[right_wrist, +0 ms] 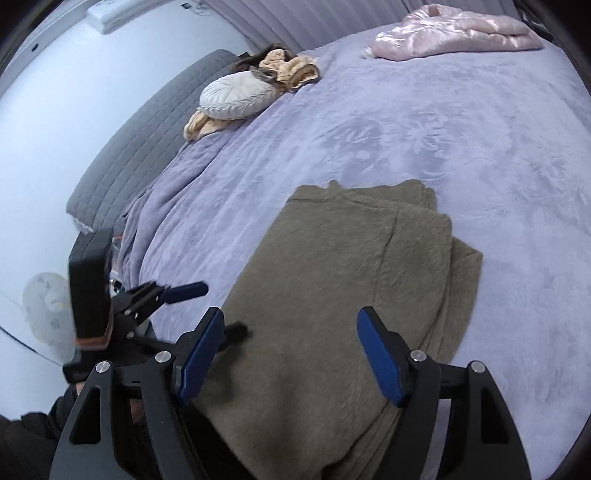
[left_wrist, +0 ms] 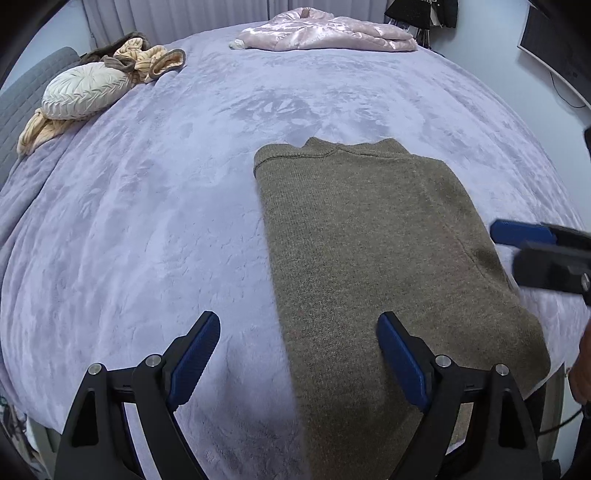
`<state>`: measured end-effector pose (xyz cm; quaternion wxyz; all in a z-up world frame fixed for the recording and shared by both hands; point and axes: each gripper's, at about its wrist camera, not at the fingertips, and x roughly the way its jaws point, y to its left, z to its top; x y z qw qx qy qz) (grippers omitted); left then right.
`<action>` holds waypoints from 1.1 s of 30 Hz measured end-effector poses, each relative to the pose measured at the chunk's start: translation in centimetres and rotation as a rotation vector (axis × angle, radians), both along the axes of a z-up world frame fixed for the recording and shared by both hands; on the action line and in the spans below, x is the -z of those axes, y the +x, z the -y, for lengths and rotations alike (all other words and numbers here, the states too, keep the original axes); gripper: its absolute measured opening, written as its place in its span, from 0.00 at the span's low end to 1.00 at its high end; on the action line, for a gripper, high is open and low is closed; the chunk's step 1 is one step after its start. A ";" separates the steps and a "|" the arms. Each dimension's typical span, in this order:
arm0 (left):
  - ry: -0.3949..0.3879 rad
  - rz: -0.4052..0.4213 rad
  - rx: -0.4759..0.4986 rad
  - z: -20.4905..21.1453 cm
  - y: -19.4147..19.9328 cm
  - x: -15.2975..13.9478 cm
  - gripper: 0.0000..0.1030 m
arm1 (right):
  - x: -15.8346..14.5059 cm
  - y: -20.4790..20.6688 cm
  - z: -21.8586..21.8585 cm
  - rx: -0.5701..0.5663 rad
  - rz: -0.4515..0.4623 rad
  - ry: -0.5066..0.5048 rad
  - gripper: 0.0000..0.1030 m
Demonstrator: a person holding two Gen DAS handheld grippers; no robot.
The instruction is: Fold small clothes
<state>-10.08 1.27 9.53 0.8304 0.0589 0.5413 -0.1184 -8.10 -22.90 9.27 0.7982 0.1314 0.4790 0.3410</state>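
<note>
An olive-brown knit sweater (left_wrist: pixel 369 229) lies flat on the lavender bed cover (left_wrist: pixel 147 203), folded into a long narrow strip with its collar at the far end. In the right wrist view the sweater (right_wrist: pixel 332 277) shows stacked folded layers along its right side. My left gripper (left_wrist: pixel 299 325) is open over the sweater's near left edge, holding nothing. My right gripper (right_wrist: pixel 291 321) is open above the sweater's near end, also holding nothing. The right gripper (left_wrist: pixel 513 247) shows at the sweater's right edge; the left gripper (right_wrist: pixel 221 308) sits by its left edge.
A pink satin garment (left_wrist: pixel 325 33) lies at the far end of the bed. A round white cushion (left_wrist: pixel 85 92) and beige-brown clothes (left_wrist: pixel 147 59) sit by the grey headboard (left_wrist: pixel 22 107). A screen (left_wrist: pixel 554 48) hangs on the right wall. A white fan (right_wrist: pixel 48 317) stands beside the bed.
</note>
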 end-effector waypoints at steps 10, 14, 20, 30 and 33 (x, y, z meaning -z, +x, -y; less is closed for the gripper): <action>-0.006 -0.012 0.001 -0.3 -1.1 1.2 0.91 | 3.7 -6.1 0.8 0.023 0.014 -0.050 0.75; 0.011 0.009 0.000 -0.4 -1.8 1.3 0.98 | 3.7 -7.3 1.3 0.054 0.043 -0.046 0.75; 0.036 0.065 0.010 0.0 -2.2 -0.5 0.98 | 0.7 -8.4 1.4 0.073 0.136 -0.119 0.76; 0.040 -0.014 -0.039 0.1 0.6 1.8 0.99 | 3.9 -2.9 -1.5 0.041 0.027 -0.270 0.76; 0.060 0.002 -0.042 0.2 0.4 1.0 0.99 | 2.6 -3.7 -1.7 0.053 0.057 -0.270 0.76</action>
